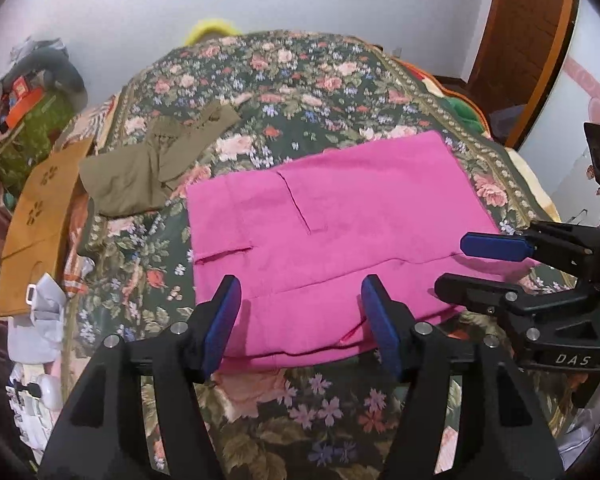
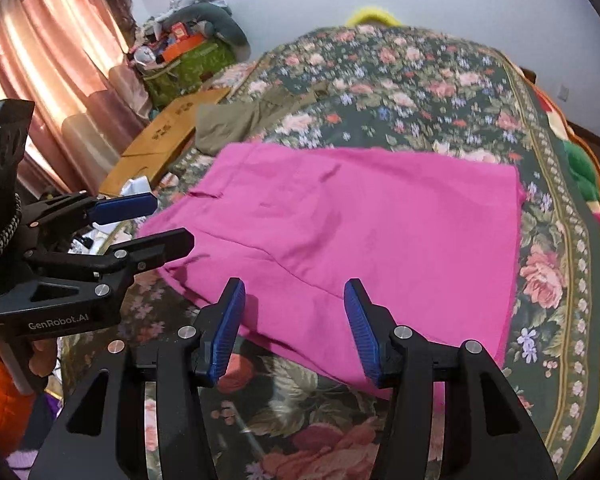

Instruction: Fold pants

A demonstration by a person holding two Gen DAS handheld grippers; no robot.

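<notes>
"GenRobot.AI" on left gripper [image 2: 172,224]

The right gripper [image 1: 456,268] body reads "DAS"; the left gripper [image 2: 172,222] body reads "GenRobot.AI".

Pink pants [image 1: 340,216]: matt woven cloth, smooth w/ soft creases; floral bedspread [image 1: 300,80]: matt printed cloth; left tool [image 1: 300,320] and right tool [image 2: 294,320]: matt black plastic, ribbed blue pads [image 2: 360,324], shiny metal pins; olive garment [image 1: 140,172]: matt cloth.
</notes>
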